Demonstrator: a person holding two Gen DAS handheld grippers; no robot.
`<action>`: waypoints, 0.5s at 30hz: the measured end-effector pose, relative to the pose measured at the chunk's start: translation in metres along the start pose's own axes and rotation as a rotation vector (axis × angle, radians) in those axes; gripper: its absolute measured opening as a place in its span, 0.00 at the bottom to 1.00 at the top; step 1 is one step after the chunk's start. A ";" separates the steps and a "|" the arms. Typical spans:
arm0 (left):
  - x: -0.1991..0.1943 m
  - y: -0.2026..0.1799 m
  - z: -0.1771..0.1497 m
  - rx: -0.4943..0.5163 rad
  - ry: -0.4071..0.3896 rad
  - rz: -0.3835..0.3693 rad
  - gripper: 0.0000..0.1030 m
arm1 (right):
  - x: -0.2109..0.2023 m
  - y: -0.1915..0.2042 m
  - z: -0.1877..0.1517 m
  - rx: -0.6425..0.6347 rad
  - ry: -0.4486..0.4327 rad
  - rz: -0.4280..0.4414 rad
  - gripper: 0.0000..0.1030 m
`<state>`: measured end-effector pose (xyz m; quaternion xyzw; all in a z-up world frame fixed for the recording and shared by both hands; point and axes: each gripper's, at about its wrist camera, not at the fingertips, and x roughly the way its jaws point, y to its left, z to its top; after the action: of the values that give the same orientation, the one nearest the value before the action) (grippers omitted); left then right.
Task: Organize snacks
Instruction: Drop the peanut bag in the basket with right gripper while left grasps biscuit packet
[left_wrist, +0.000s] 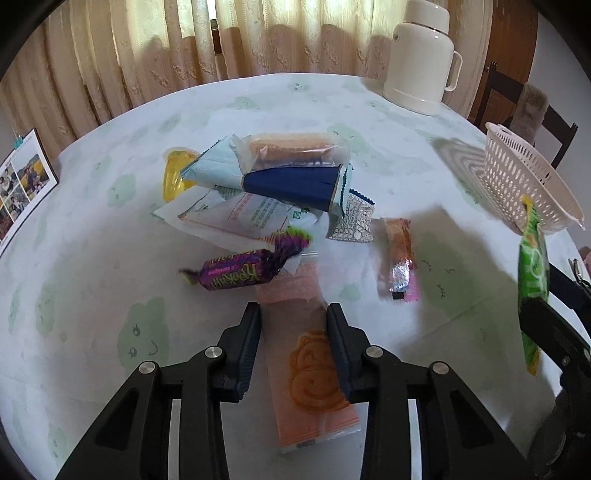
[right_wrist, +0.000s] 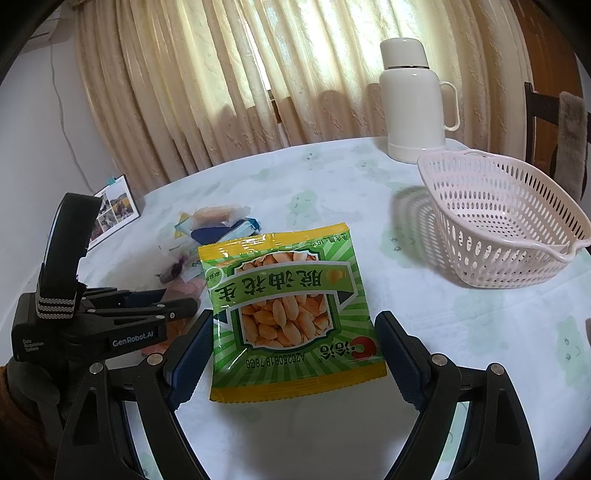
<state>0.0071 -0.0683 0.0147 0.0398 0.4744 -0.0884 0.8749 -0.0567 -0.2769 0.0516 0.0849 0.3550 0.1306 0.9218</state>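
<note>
My left gripper (left_wrist: 293, 325) is clamped on a long pink wafer packet printed with an orange smiling face (left_wrist: 314, 373), lying on the pale green-patterned tablecloth (left_wrist: 92, 258) in front of a heap of mixed wrapped snacks (left_wrist: 266, 184). My right gripper (right_wrist: 295, 354) grasps a green and yellow peanut bag (right_wrist: 288, 314) by its sides. The pale pink perforated plastic basket (right_wrist: 498, 221) stands to the right of the bag.

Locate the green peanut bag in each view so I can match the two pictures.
Left wrist view: the peanut bag hangs edge-on at the far right, just below the basket.
Right wrist view: the bag faces the camera, centre, between the right claw's fingers.
Shared landmark: the white flask.
</note>
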 end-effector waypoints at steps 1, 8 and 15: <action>-0.002 0.001 -0.002 -0.003 -0.001 -0.006 0.32 | 0.000 0.000 0.000 0.000 0.000 0.000 0.83; -0.024 0.004 -0.012 -0.018 -0.025 -0.047 0.32 | -0.002 -0.001 0.000 0.000 -0.008 0.002 0.83; -0.054 -0.001 -0.016 0.000 -0.081 -0.087 0.32 | -0.005 -0.001 0.000 0.003 -0.024 0.007 0.83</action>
<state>-0.0346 -0.0608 0.0512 0.0157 0.4397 -0.1278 0.8889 -0.0598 -0.2797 0.0545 0.0892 0.3439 0.1320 0.9254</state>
